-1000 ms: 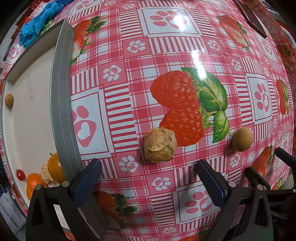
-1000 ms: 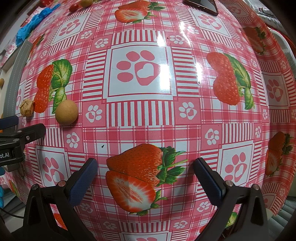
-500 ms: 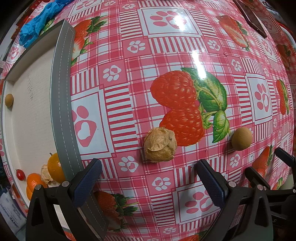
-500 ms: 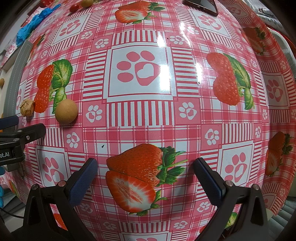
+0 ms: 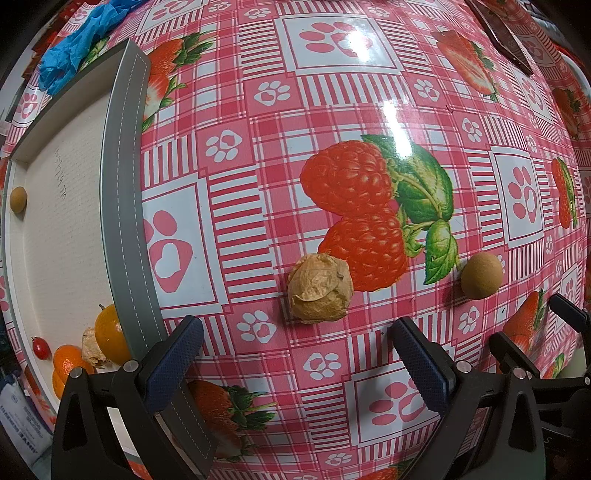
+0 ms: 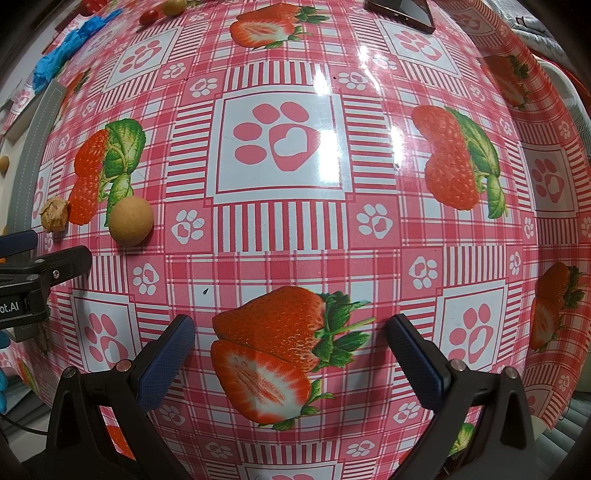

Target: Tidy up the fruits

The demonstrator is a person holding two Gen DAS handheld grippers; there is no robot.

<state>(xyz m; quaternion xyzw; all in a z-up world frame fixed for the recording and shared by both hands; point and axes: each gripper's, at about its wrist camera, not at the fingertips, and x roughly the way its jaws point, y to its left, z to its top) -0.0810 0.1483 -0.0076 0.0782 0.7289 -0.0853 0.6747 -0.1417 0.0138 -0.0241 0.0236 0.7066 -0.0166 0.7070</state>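
Hovering over the tablecloth (image 5: 229, 206), we hold the left gripper (image 5: 295, 354) and right gripper (image 6: 291, 350) both spread wide and empty, one husked fruit (image 5: 319, 288) lying just ahead between the left fingers, one round tan fruit (image 5: 481, 275) right of it.

We see a bench (image 6: 280, 236) under glossy pink-checked oilcloth (image 5: 258, 122) — strawberries, paw prints — with lamp glare (image 5: 397, 122) streaking it, and crumpled blue plastic (image 5: 79, 35) at its far corner.
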